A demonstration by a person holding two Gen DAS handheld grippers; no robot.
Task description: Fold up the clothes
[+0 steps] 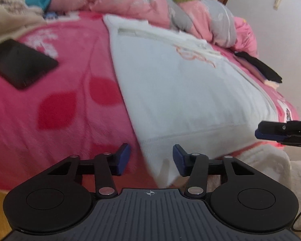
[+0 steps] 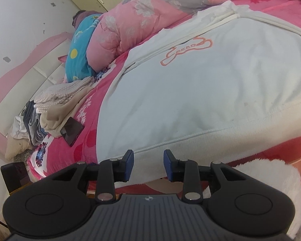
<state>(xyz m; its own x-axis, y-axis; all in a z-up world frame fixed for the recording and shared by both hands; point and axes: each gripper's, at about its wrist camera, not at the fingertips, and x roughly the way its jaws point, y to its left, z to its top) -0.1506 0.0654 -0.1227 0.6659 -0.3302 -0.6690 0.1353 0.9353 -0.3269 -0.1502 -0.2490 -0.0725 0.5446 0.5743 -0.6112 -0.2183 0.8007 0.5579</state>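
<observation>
The white sweatshirt (image 2: 200,92) lies spread on the bed (image 1: 50,104), front side up with its orange chest print (image 2: 186,50) showing, sleeves seemingly tucked in along the sides (I cannot see them clearly), its ribbed hem (image 2: 210,138) at the bed's near edge, right in front of me. My left fingers (image 1: 151,159) stand wide apart with nothing between them, hovering just off the hem's left corner; my right fingers (image 2: 148,164) are likewise parted and empty, near the middle of the hem and slightly below it. From the left view the right gripper (image 1: 283,133) shows off to the side, clear of the cloth.

Laid out like this, the sweatshirt could be either waiting for a lengthwise fold or just smoothed down after the sleeves went in — I cannot settle which. If the hem is what I take next, doing it well means catching the ribbed band itself, both layers, not only the top one, with the two grips well apart and level so the fold line runs straight across the body. I'd lift low to avoid dragging the pink blanket (image 1: 30,130) up with it, and stay clear of the black phone (image 1: 20,64) lying to the left — it sits apart from the garment, but a swinging edge could reach it
</observation>
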